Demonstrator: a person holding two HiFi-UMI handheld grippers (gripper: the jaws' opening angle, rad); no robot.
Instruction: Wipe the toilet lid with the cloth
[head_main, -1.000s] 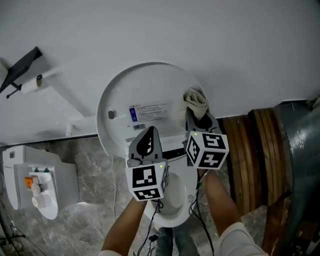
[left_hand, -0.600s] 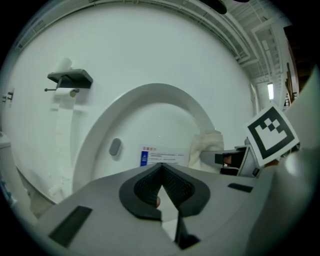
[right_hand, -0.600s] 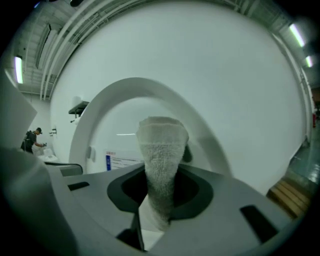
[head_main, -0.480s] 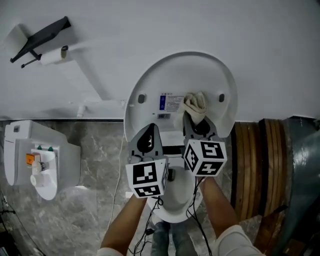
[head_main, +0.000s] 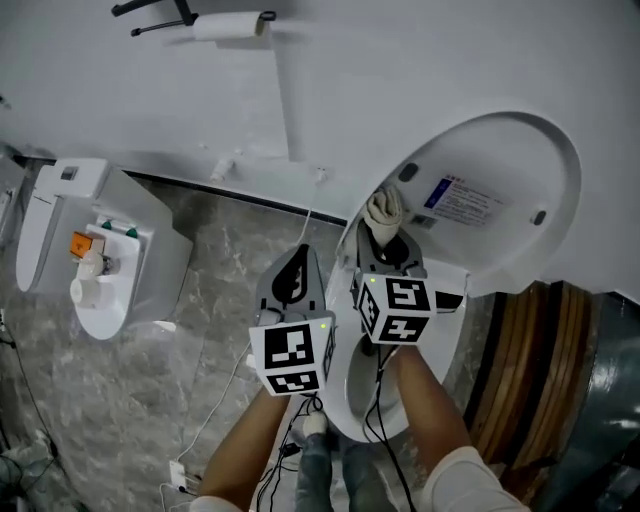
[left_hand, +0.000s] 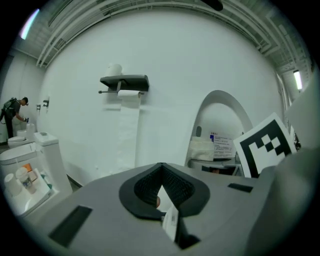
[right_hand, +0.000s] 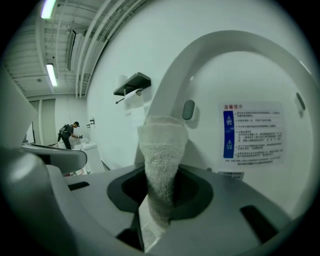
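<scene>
Right tool (head_main: 388, 245), clamped on the cloth (head_main: 382, 210), reaches the raised toilet lid (head_main: 500, 160), wiping seemingly unfinished; left tool (head_main: 293, 283) closed on nothing.

Grey marbled floor (head_main: 130, 400) carries the open toilet (head_main: 342, 400); left of it, a second toilet (head_main: 120, 260); a white cable (head_main: 215, 412) trails between them.

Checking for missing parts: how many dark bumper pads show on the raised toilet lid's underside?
2. One bumper pad sits left of the printed label, above the cloth; the other sits right of the label, near the lid's edge. Lower ones may be hidden.
</scene>
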